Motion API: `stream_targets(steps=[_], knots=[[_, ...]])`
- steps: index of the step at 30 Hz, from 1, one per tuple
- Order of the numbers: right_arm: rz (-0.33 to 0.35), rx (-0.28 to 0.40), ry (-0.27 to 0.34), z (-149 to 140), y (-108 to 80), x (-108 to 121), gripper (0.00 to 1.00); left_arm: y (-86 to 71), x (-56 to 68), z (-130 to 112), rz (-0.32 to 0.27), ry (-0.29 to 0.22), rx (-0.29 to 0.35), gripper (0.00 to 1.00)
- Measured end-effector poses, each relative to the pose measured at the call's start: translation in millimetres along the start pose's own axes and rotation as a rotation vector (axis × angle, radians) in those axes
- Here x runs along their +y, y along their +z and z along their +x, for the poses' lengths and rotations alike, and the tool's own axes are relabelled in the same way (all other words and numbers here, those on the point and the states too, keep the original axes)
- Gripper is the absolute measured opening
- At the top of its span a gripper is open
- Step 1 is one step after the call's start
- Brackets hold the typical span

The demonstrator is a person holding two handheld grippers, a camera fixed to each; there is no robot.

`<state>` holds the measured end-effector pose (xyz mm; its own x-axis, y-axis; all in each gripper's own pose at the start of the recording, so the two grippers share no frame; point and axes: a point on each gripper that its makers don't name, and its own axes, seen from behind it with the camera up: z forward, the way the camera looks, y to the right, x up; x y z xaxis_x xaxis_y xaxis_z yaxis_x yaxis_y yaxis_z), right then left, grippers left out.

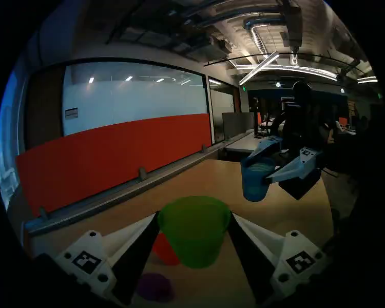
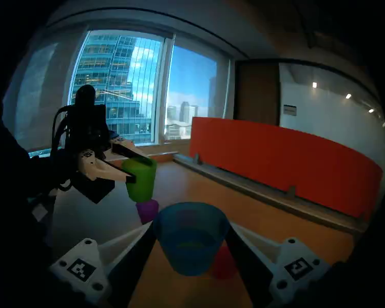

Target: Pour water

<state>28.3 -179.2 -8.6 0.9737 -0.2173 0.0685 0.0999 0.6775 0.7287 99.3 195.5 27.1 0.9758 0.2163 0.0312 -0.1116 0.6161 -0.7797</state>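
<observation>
My left gripper (image 1: 193,233) is shut on a green cup (image 1: 194,236), held upright above the wooden table (image 1: 290,205). My right gripper (image 2: 191,240) is shut on a blue translucent cup (image 2: 191,236), also upright. In the left gripper view the right gripper (image 1: 267,165) holds the blue cup (image 1: 255,178) farther off, to the upper right. Seen from the right gripper view, the left gripper (image 2: 128,167) carries the green cup (image 2: 140,178) at the left. The two cups face each other and stay apart. Whether either cup holds water I cannot tell.
A red cup (image 1: 164,250) and a purple cup (image 1: 155,286) stand on the table below the green cup; the red cup (image 2: 223,262) and purple cup (image 2: 147,210) also show between the grippers. An orange partition (image 1: 115,154) runs along the table's far edge. Windows (image 2: 120,87) lie behind the left gripper.
</observation>
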Motion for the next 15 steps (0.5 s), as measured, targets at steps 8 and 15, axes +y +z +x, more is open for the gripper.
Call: stream_targets(steps=[8,15], knots=[[0.005,0.012,-0.014,10.4,0.8,0.6,0.92,0.7,6.1,3.5,-0.012,-0.008,0.031,0.90],[0.018,0.037,0.000,28.9,3.6,2.4,0.92,2.7,11.8,6.9,-0.022,-0.011,0.056,0.90]])
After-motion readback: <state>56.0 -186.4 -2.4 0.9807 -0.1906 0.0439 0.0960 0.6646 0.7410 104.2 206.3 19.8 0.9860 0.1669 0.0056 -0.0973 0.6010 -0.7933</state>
